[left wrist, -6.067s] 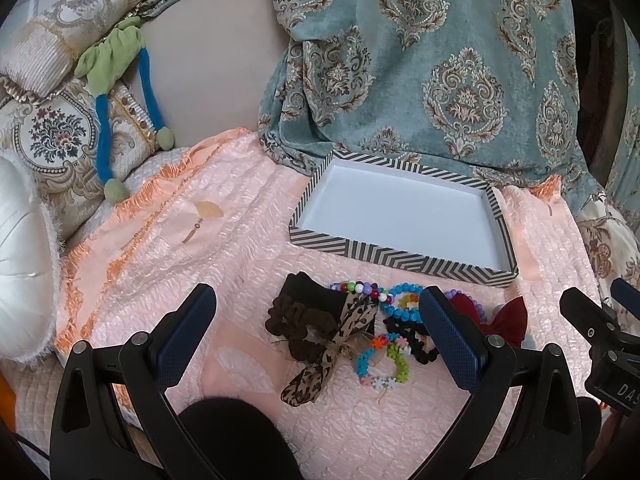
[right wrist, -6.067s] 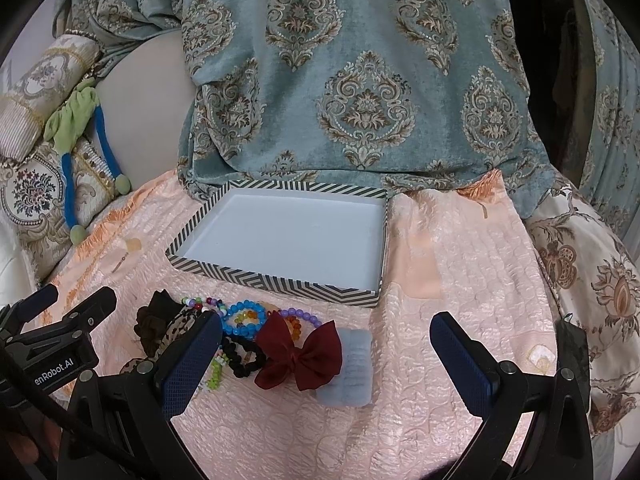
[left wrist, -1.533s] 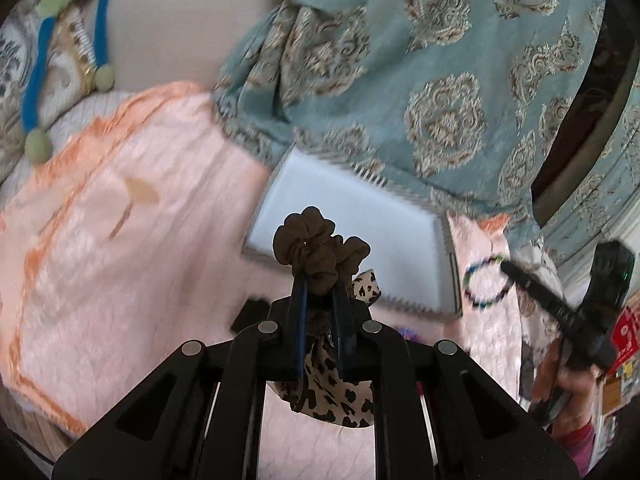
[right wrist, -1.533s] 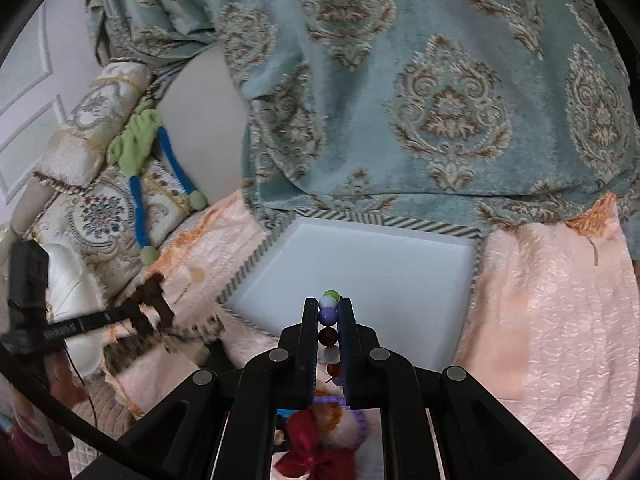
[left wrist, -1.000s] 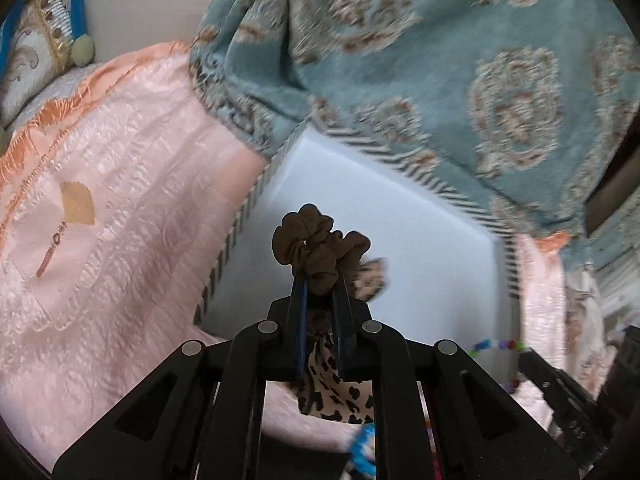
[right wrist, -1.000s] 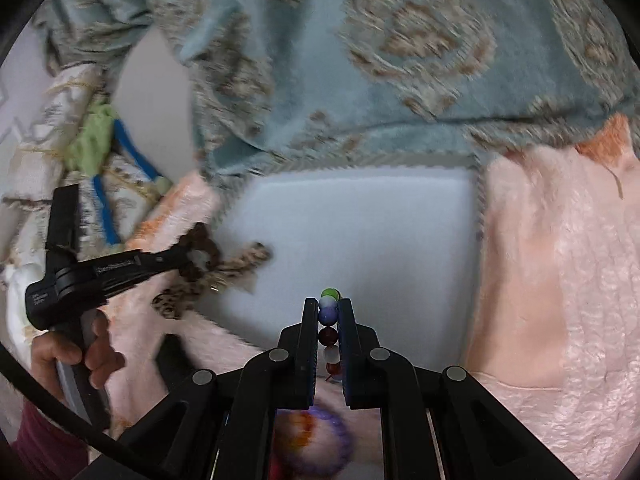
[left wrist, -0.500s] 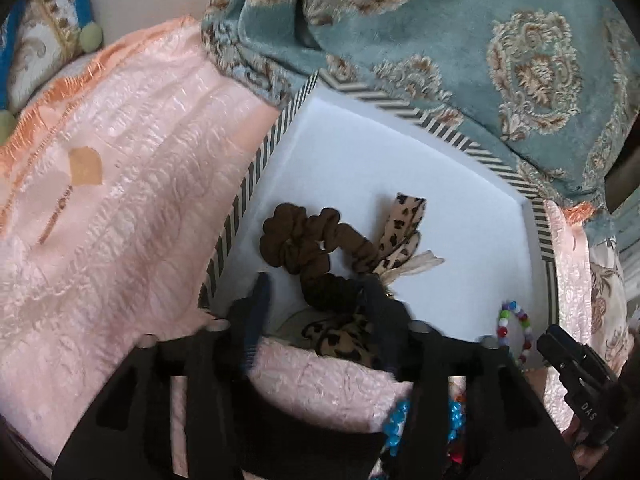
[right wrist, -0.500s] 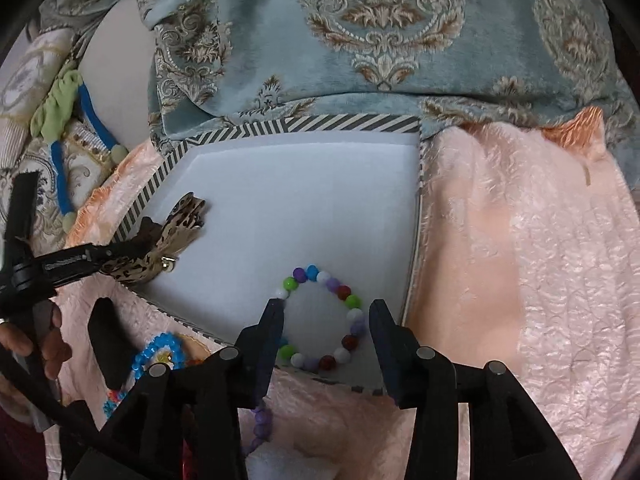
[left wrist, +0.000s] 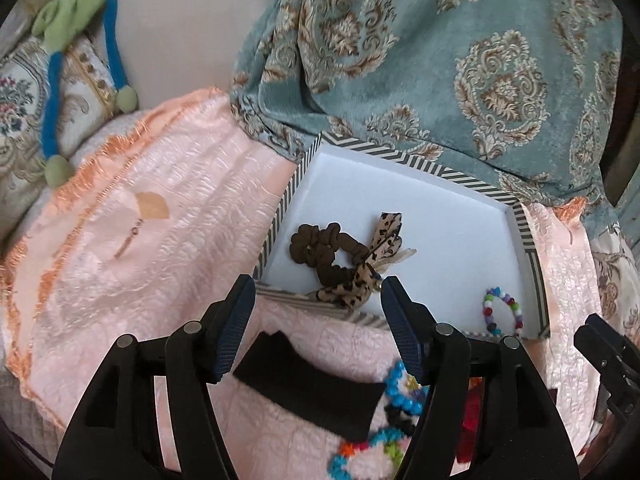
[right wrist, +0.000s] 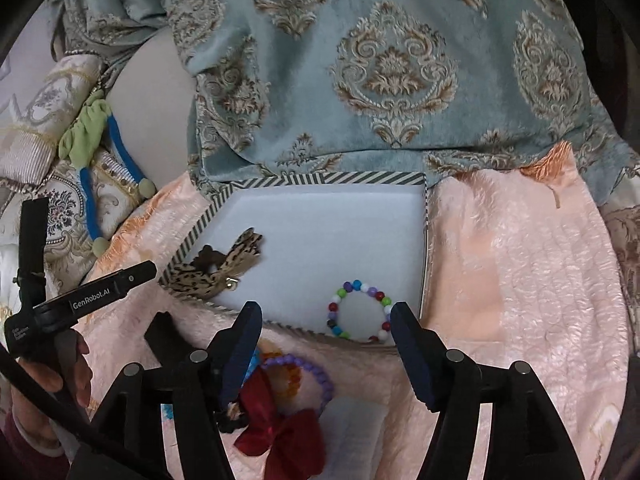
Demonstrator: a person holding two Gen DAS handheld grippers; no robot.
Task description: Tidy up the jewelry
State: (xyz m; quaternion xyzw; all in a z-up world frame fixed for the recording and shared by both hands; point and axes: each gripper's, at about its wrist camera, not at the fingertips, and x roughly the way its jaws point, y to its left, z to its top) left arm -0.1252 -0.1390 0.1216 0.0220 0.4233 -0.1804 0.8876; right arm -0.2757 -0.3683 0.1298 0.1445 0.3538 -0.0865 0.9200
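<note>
Two pieces already lie in the striped tray: a brown scrunchie with a leopard-print bow toward its near-left corner, and a multicoloured bead bracelet against its near-right wall. Both tools are empty, so the step in hand looks like the gap between a drop and the next pick.

The left gripper has its jaws spread wide and holds nothing; the scrunchie sits just past its fingertips at about 12 o'clock, apart from them. The right gripper is likewise spread and empty, with the bead bracelet just beyond the tips at 12 o'clock, inside the tray.

What remains lies on the pink quilted spread, near side of the tray. In the right wrist view a red bow sits at about 7 o'clock of the tips, with a purple bead bracelet touching its upper edge. In the left wrist view a blue bead bracelet lies at 5 o'clock under the right finger, beside a black rectangular piece at 6 o'clock.

Next, I judge, each gripper must draw back and dip toward this pile. The items overlap, so closing on one bracelet alone will need a careful approach.
</note>
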